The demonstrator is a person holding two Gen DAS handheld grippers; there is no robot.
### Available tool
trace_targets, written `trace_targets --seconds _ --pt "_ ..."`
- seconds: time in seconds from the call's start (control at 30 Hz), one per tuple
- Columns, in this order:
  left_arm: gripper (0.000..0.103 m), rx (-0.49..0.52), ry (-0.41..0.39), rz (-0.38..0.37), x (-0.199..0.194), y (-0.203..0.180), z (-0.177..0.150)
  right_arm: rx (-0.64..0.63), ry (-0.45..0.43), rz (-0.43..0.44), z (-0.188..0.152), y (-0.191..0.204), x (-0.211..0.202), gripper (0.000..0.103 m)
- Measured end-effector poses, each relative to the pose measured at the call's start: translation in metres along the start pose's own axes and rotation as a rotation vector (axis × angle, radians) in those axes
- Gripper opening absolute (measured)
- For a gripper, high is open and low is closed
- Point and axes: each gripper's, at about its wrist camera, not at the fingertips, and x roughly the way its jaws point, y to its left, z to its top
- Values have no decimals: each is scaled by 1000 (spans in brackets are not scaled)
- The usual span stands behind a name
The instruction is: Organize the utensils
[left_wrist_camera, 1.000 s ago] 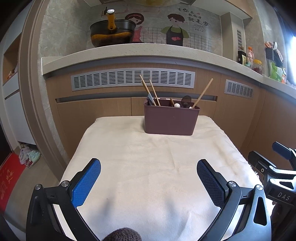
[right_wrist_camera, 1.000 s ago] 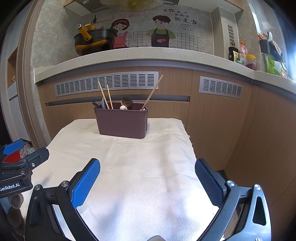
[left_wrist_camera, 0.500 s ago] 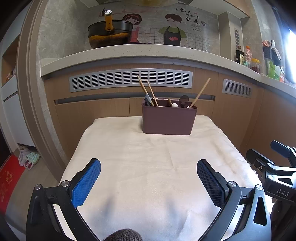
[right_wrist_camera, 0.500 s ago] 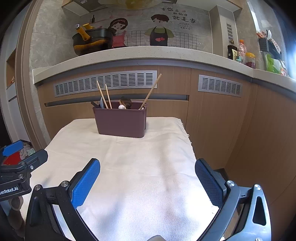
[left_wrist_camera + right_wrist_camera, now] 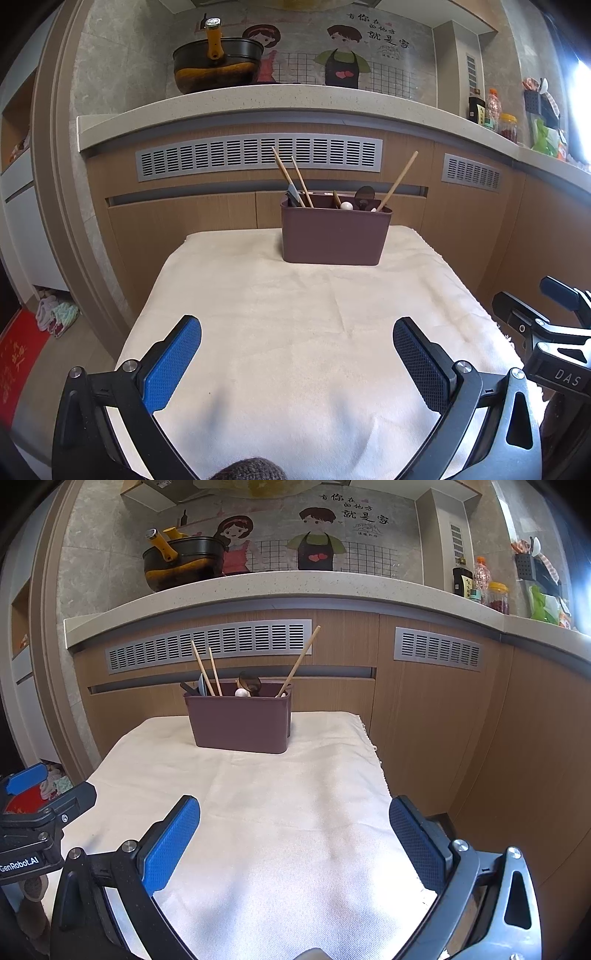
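Your left gripper hangs over the near part of the table, its blue-padded fingers spread wide with nothing between them. Below it lies the cream-white woven cloth that covers the tabletop. At the far end of that cloth, a little right of centre in your left view, the dark maroon rectangular plastic utensil holder stands upright, well apart from both grippers.

Inside the holder, from its left end, you have a pale blue flat-handled utensil and two thin wooden chopsticks leaning up and to the left. Near the middle sit a small white round knob and a dark brown rounded spoon bowl. At the right end a third wooden chopstick leans up and to the right. You cannot tell how the inside is divided.

Your right gripper is likewise held over the near edge of the cloth, jaws wide apart and empty; from it the holder sits left of centre. The right gripper's black body shows at the right edge of your left view, beside the table.

Behind the table runs a wood-panelled counter front with grey slotted vents, and a black wok with a yellow handle sits on the speckled countertop above.
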Motion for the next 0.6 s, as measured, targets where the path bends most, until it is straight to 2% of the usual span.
trace_targets --seconds 0.6 --pt "103 0 5 -3 0 0 -1 2 3 2 0 0 0 102"
